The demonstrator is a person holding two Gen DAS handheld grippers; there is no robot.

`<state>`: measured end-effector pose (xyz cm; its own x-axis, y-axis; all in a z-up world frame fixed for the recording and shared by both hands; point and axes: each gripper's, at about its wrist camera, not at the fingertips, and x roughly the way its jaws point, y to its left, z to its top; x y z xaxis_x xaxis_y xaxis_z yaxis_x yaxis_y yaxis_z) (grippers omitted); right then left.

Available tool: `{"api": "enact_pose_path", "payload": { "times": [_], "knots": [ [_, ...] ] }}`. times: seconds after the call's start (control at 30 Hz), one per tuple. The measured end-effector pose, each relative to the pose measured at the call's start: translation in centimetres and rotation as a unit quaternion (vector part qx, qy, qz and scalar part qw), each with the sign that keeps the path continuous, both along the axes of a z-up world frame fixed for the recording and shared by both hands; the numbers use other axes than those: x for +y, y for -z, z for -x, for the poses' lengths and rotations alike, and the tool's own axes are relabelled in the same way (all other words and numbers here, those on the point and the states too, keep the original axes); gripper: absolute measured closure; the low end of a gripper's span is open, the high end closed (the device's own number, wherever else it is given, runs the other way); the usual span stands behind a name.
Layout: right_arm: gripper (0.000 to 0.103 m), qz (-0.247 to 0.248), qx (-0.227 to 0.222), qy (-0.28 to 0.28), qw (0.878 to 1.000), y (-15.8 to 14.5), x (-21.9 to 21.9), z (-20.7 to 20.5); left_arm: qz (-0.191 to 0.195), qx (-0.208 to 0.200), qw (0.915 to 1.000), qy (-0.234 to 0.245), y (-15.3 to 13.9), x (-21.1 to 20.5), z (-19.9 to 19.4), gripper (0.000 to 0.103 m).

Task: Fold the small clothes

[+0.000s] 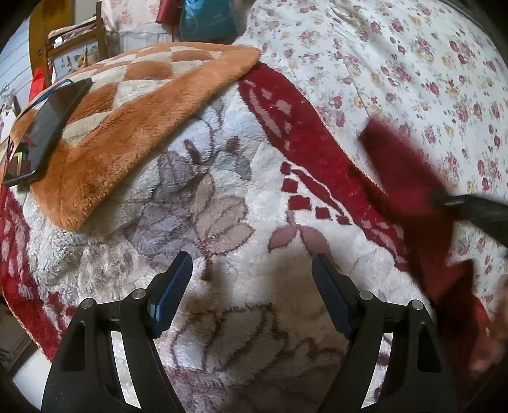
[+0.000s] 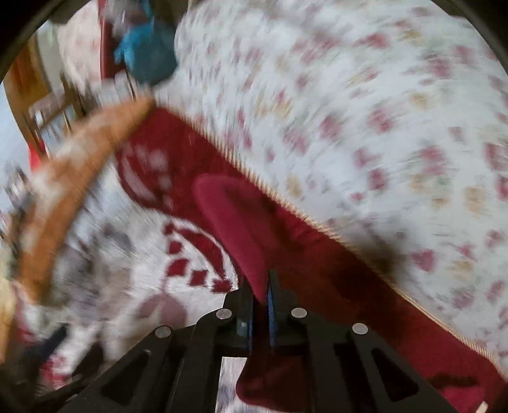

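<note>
A small dark red garment (image 2: 235, 219) hangs pinched between the fingers of my right gripper (image 2: 261, 286), which is shut on it; the view is motion-blurred. In the left wrist view the same red garment (image 1: 409, 178) shows blurred at the right, held by the right gripper's dark tip (image 1: 460, 203) above the bed. My left gripper (image 1: 252, 270) is open and empty, its blue-padded fingers (image 1: 173, 286) wide apart over the white plush blanket (image 1: 222, 197) with floral pattern and red border.
An orange checkered plush mat (image 1: 143, 95) lies at the upper left with a dark phone (image 1: 44, 130) on it. A floral bedsheet (image 1: 397, 57) covers the far right. A blue bag (image 1: 206, 19) and a wooden chair (image 1: 41, 38) stand behind.
</note>
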<state>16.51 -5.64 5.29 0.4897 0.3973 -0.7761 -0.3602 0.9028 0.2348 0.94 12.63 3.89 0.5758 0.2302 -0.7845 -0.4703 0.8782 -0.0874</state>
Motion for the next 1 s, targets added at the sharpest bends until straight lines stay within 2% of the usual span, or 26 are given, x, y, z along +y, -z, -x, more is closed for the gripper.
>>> {"api": "enact_pose_path", "payload": {
  "times": [0.03, 0.1, 0.13, 0.23, 0.3, 0.4, 0.47, 0.53, 0.63, 0.7, 0.73, 0.8, 0.83, 0.87, 0.97, 1.0],
  "knots": [
    [0.097, -0.034, -0.011, 0.017, 0.999, -2.1, -2.6, 1.3, -0.003, 0.002, 1.0, 0.003, 0.1, -0.3, -0.1, 0.025],
    [0.097, -0.071, -0.032, 0.04, 0.996, -4.8, -5.7, 4.2, -0.007, 0.006, 0.9999, 0.014, 0.2, -0.9, -0.1, 0.025],
    [0.097, -0.094, -0.051, 0.064, 0.992, -6.6, -8.7, 6.4, -0.009, 0.006, 0.9997, 0.021, 0.2, -1.3, -0.1, 0.025],
    [0.097, -0.136, -0.088, 0.133, 0.978, -9.5, -15.4, 11.7, -0.018, -0.004, 0.9989, 0.043, -0.3, -2.7, 0.1, 0.025],
    [0.097, -0.144, -0.101, 0.175, 0.969, -10.0, -19.4, 15.3, -0.02, -0.016, 0.9975, 0.065, -0.7, -3.9, 0.4, 0.025],
    [0.097, -0.12, -0.098, 0.264, 0.952, -8.6, -25.1, 20.6, 0.003, -0.034, 0.9936, 0.108, -1.1, -5.7, 0.9, 0.025],
    [0.097, -0.116, -0.067, 0.312, 0.941, -5.8, -28.1, 23.5, 0.019, -0.044, 0.9885, 0.144, -1.3, -7.2, 1.1, 0.025],
    [0.097, -0.098, -0.01, 0.361, 0.927, -1.5, -30.7, 25.9, 0.031, -0.051, 0.9818, 0.18, -1.5, -8.6, 1.3, 0.025],
    [0.095, -0.114, 0.074, 0.392, 0.91, 3.7, -33.3, 28.3, 0.032, -0.06, 0.9694, 0.236, -1.8, -10.8, 1.8, 0.025],
    [0.084, -0.124, 0.105, 0.406, 0.899, 5.1, -33.9, 30.0, 0.028, -0.062, 0.9607, 0.269, -1.9, -12.3, 2.1, 0.025],
    [0.082, -0.122, 0.102, 0.408, 0.899, 4.9, -34.0, 30.3, 0.029, -0.063, 0.9566, 0.283, -2.0, -12.8, 2.2, 0.025],
    [0.071, -0.094, 0.086, 0.399, 0.908, 3.7, -33.3, 31.1, 0.043, -0.063, 0.9442, 0.32, -2.1, -13.6, 2.6, 0.025],
    [0.057, -0.081, 0.076, 0.391, 0.914, 3.1, -33.0, 31.2, 0.052, -0.06, 0.9366, 0.341, -2.1, -14.2, 2.7, 0.025],
    [0.048, -0.071, 0.057, 0.377, 0.921, 2.1, -32.1, 31.5, 0.057, -0.058, 0.9329, 0.351, -2.2, -14.4, 2.7, 0.025],
    [0.047, -0.066, 0.037, 0.328, 0.942, 0.5, -30.5, 31.0, 0.076, -0.036, 0.9109, 0.404, -1.8, -15.9, 2.9, 0.025],
    [0.047, -0.072, 0.035, 0.307, 0.948, 0.3, -29.7, 30.6, 0.074, -0.032, 0.9078, 0.412, -1.6, -16.3, 3.0, 0.025]
  ]
}}
